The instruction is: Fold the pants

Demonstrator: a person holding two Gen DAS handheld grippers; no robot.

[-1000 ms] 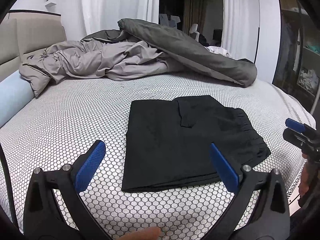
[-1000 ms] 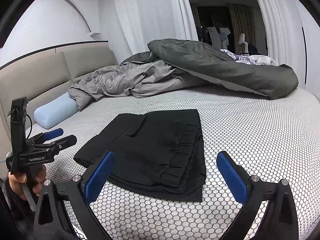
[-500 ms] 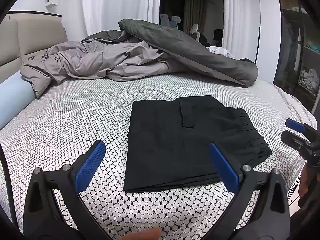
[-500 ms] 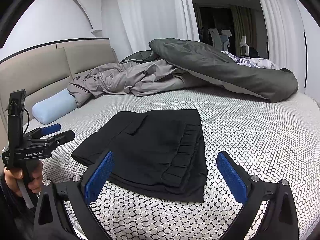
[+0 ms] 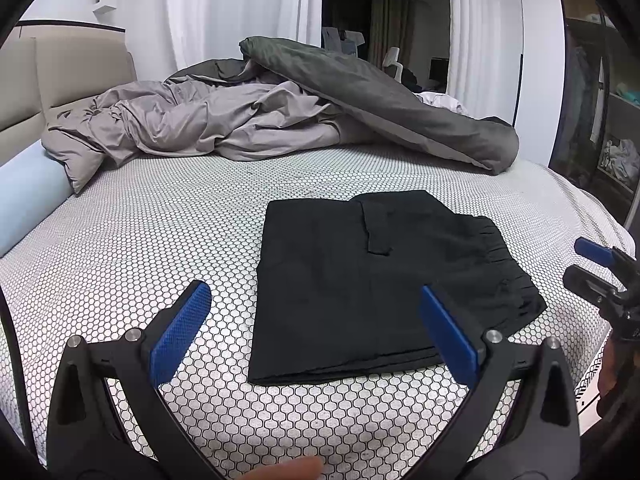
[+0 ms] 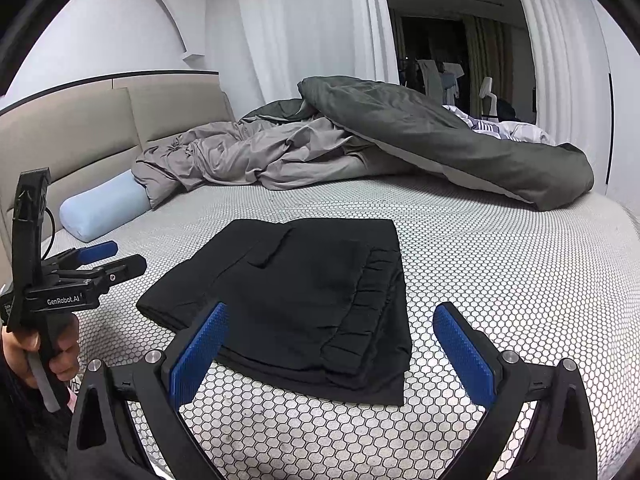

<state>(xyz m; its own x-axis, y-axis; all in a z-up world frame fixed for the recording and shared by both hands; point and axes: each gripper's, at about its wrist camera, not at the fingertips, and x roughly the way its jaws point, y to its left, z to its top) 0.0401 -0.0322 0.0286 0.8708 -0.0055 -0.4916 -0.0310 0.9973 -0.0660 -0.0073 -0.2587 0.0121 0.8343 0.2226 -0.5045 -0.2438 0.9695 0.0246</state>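
Pants (image 5: 372, 280), black, soft and light, lie folded flat on the bed (image 5: 160, 240); grasp at the layered edge. Left tool (image 5: 316, 328) and right tool (image 6: 332, 344) hover wide open, empty.

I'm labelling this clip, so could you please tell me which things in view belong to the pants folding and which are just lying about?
Part of the job:
- folded black fabric pants
- open left gripper
- open right gripper

Just lying about:
- crumpled grey duvet
- dark green quilt
- pale blue bolster pillow
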